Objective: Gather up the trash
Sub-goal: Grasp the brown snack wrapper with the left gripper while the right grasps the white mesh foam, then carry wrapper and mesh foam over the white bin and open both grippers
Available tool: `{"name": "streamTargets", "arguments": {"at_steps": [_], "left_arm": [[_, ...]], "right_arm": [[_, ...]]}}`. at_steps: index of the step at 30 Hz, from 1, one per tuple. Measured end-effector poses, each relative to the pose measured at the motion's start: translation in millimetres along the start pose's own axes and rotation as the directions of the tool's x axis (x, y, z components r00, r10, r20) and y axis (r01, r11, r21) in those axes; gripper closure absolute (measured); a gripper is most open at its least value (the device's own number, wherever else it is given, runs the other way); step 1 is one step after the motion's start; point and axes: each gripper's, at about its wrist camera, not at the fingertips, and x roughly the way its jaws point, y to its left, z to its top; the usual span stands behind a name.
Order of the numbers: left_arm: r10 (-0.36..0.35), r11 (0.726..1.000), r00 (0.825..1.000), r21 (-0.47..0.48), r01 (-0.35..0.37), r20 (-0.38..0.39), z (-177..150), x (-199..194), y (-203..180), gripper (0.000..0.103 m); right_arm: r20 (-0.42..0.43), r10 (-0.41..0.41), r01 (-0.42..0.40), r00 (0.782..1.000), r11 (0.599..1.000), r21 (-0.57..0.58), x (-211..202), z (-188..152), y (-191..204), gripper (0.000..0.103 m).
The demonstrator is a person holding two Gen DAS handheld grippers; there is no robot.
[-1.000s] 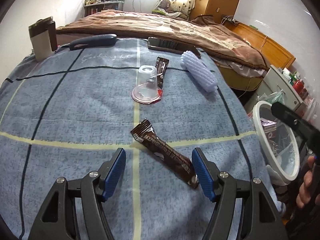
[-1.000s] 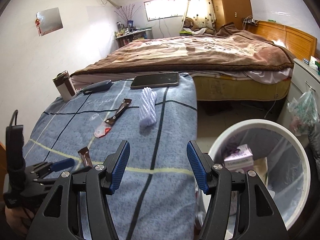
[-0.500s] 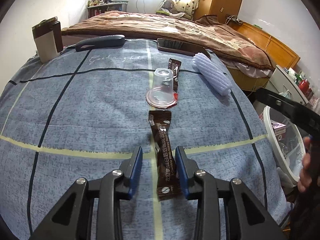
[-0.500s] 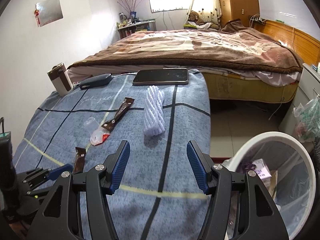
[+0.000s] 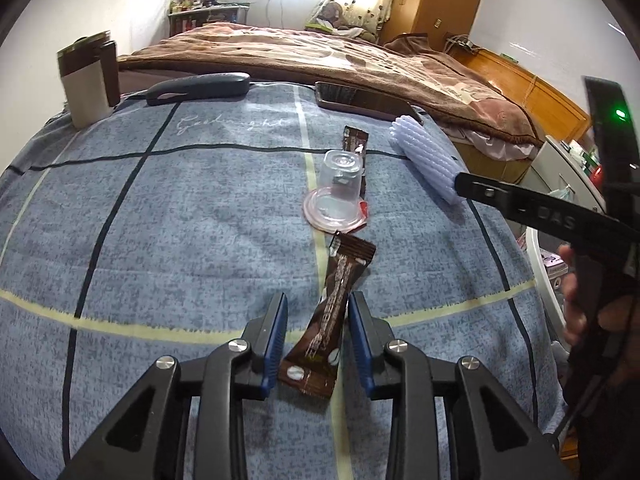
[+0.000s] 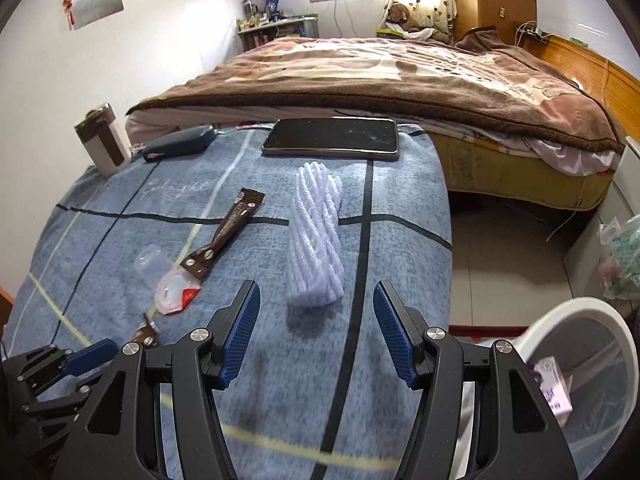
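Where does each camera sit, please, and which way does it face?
Left wrist: on the left hand-held gripper, looking down along its fingers at the brown wrapper between them on the blue blanket; the right hand shows.
Right wrist: on the right hand-held gripper, facing the white foam roll, jaws open.
Shared: clear cup, phone.

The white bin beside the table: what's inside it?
In the white bin, one pale purple-printed carton shows against its clear liner. The right gripper's arm and the frame edge hide the rest.
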Motion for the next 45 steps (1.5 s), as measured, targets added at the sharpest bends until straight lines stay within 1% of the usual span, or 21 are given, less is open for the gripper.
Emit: {"name": "streamTargets", "arguments": {"at_steps": [2,3,9,15,20,22,24,25,27,30,36,45], "left_arm": [[-0.011,1.000,1.000,0.015,0.011,-0.004,2.2,2.2,-2.6,0.063],[-0.011,1.000,1.000,0.026,0.012,-0.005,3.2,3.2,-4.7,0.063],[0.004,0.999,1.000,0.045,-0.004,-0.003,9.5,9.8,-8.3,0.063],[0.006,0.998,1.000,0.055,-0.006,0.002,10.2,11.3,-9.3,0.063],[0.011,0.998,1.000,0.059,-0.011,0.005,10.4,12.1,-9.8,0.063],[0.011,0.998,1.000,0.058,-0.011,0.005,10.3,12.2,-9.9,0.064],[0.018,0.998,1.000,0.059,-0.018,0.007,10.6,12.4,-9.9,0.067],[0.019,0.998,1.000,0.059,-0.020,0.007,10.9,12.5,-9.6,0.067],[0.025,0.998,1.000,0.056,-0.025,0.009,10.9,12.2,-8.2,0.073],[0.022,0.999,1.000,0.046,-0.023,0.010,10.9,12.0,-5.9,0.079],[0.031,0.998,0.999,0.048,-0.032,0.010,10.3,12.3,-5.5,0.085],[0.025,0.999,1.000,0.037,-0.026,0.011,6.3,8.3,-6.1,0.087]], "right_arm": [[-0.011,-0.004,0.003,1.000,1.000,-0.008,5.6,3.2,1.0,0.042],[-0.017,-0.005,0.005,1.000,1.000,-0.011,8.4,4.9,1.8,0.042],[-0.035,-0.014,0.014,0.999,1.000,-0.022,20.3,12.0,3.0,0.042],[-0.045,-0.002,0.001,0.999,1.000,-0.012,26.3,13.2,1.1,0.042],[-0.047,0.000,0.000,0.999,1.000,0.001,29.1,12.5,-0.9,0.045],[-0.050,-0.004,0.004,0.999,1.000,0.002,30.8,12.8,-1.2,0.048],[-0.052,-0.009,0.009,0.999,1.000,-0.001,32.3,13.0,-0.6,0.053],[-0.052,-0.009,0.009,0.999,1.000,-0.004,32.6,13.2,0.0,0.058],[-0.050,-0.017,0.016,0.999,1.000,-0.009,32.7,13.3,0.6,0.067],[-0.046,-0.022,0.022,0.999,1.000,-0.012,33.0,13.3,1.3,0.070],[-0.039,-0.013,0.012,0.999,1.000,-0.017,28.9,9.7,2.9,0.073],[-0.014,0.003,-0.003,1.000,1.000,-0.001,15.1,1.9,2.4,0.073]]}}
